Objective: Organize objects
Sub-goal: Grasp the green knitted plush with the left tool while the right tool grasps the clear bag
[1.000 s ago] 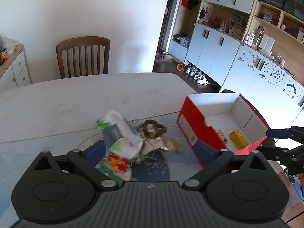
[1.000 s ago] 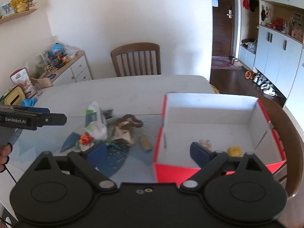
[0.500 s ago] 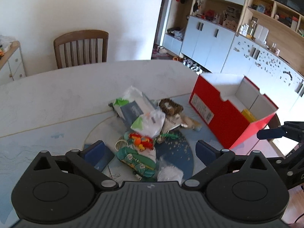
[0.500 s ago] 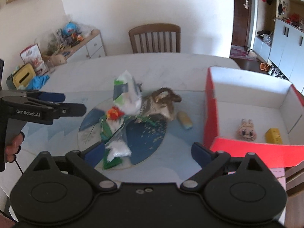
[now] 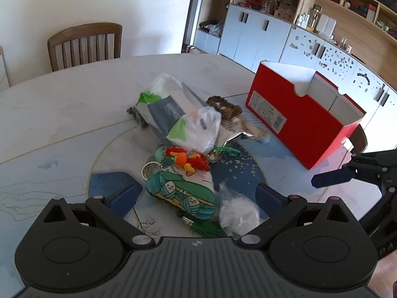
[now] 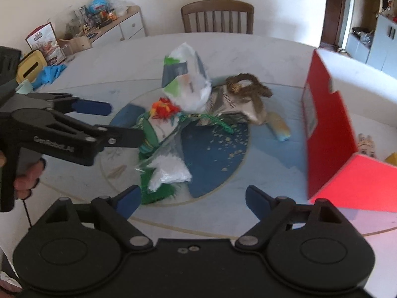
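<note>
Both grippers lower since earlier frame, pile now closer. Left gripper (image 5: 197, 195): jaws wide, empty; green pouch (image 5: 181, 195) directly ahead between fingers, long axis across gap. Right gripper (image 6: 193, 200): nothing held, jaws closing; pouch front-left. Left hand nearer. Red box (image 5: 297, 121) far right.

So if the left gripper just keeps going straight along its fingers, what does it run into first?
Most likely the green embroidered pouch at the near end of the pile, lying between the open fingers of the left gripper. The clear bag of white stuff lies just beside it; depth is uncertain.
</note>
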Available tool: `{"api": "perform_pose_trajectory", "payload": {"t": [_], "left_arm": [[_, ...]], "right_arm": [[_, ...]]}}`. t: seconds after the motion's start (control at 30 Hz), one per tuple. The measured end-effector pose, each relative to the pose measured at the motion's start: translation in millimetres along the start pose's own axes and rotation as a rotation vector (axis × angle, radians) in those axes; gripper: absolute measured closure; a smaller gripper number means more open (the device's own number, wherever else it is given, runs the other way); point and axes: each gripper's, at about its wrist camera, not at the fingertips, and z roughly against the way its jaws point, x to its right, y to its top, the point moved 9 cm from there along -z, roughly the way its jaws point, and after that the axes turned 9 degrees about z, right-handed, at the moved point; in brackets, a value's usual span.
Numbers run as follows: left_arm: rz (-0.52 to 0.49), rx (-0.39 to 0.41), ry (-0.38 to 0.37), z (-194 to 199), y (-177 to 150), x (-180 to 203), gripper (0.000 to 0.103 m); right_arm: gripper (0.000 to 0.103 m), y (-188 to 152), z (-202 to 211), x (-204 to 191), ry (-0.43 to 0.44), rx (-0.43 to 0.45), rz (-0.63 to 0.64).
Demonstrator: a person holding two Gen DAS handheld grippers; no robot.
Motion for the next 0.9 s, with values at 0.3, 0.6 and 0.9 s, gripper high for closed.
{"api": "perform_pose_trajectory", "payload": {"t": [0.3,0.6,0.9], "left_arm": [[0.041,-0.043,-0.023,-29,3,-15,0.001],[-0.022,-0.066,-0.028,-48,0,-14,0.002],[-0.025,-0.061,-0.025,-51,1,-15,0.024]], "right_arm": [[0.019,11,-28,-12,0.064,0.002,-0.010],[0.026,17,-52,-17,0.104,-0.013,-0.023],[0.046,15,-60,-17,0.131,-0.035,-0.038]]}}
